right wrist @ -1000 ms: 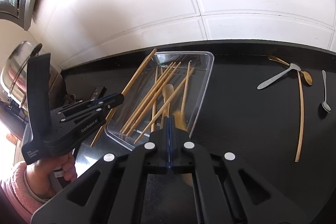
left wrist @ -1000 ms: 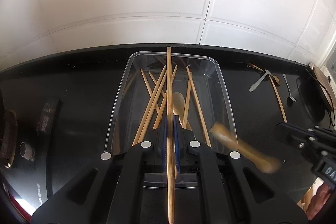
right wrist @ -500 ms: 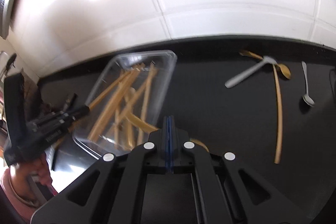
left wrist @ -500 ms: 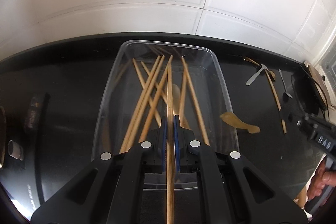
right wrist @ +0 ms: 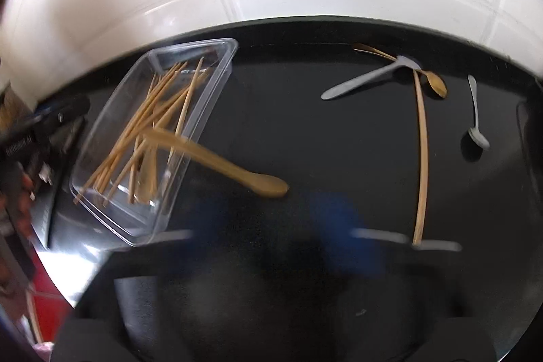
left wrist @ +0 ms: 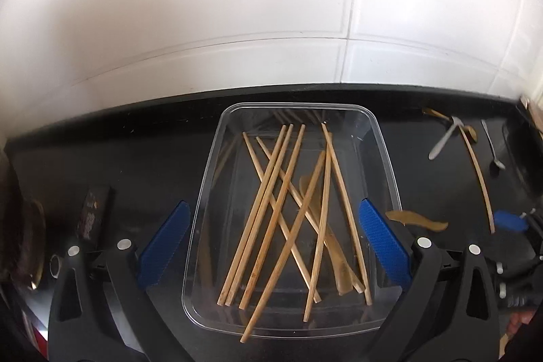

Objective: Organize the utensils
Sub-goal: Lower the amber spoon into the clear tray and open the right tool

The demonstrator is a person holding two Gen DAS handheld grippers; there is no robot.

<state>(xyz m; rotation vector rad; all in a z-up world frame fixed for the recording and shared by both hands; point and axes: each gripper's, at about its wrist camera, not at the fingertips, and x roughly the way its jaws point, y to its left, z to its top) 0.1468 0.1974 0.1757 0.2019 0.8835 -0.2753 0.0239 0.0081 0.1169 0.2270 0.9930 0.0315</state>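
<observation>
Utensil sorting: chopsticks (left wrist: pixel 288 209) gathered in the clear tray (left wrist: pixel 387 158).

Slender bamboo sticks lay crossed inside the transparent plastic tray, evidently collected there by kind; a flat wooden spoon (right wrist: pixel 217 158) leaned over its rim onto the glossy black surface (right wrist: pixel 305 124). The left gripper (left wrist: pixel 278 236) hung with jaws opening, nothing between; the blurred right gripper (right wrist: pixel 271 223) likewise. Metal spoons (right wrist: pixel 363 80) remained well apart.

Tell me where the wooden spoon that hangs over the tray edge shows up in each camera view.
Left wrist: wooden spoon at right, just outside the clear tray, by the right blue pad.
Right wrist: wooden spoon centre-left, handle over the tray's long side, bowl on the counter.
Shared landmark: the lone chopstick.
</observation>
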